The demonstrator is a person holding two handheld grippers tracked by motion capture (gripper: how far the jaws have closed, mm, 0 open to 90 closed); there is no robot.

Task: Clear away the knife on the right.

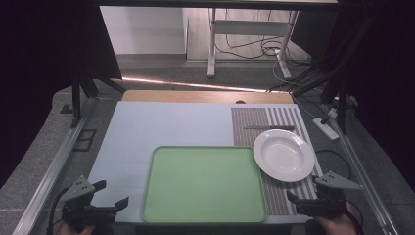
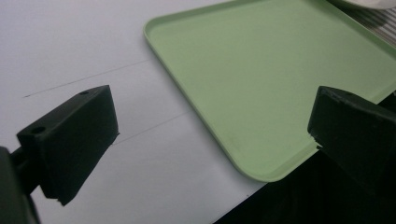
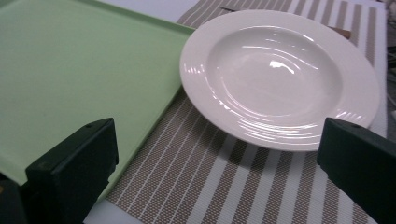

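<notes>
Resting at the near corners of the bench (image 1: 161,122), the two hand-held grippers flank the work; the left hand-held gripper (image 1: 111,194) sits at the near left corner with its jaws spread wide and nothing between them, and the right hand-held gripper (image 1: 298,198) sits at the near right corner, its jaws likewise spread and empty, as the right gripper view makes plain; a hand (image 1: 337,226) shows just behind the right one at the bottom edge.

Just ahead of the left hand-held gripper and to its right lies the green tray (image 1: 204,183), flat and bare, its near corner reaching the bench's near edge in the left gripper view (image 2: 261,93); the same tray lies to the left of the right hand-held gripper, just beside it (image 3: 70,84).

Directly ahead of the right hand-held gripper, near but apart from it, stands the white plate (image 1: 284,154), a deep one with a broad rim, on the striped placemat (image 1: 276,196); its left rim comes just up to the tray's far right corner, and whether the two touch I cannot tell; the right gripper view shows the plate empty (image 3: 280,74).

Beyond the plate, farther from the right hand-held gripper, a knife (image 1: 269,127) lies crosswise on the placemat, just clear of the plate's far rim.
</notes>
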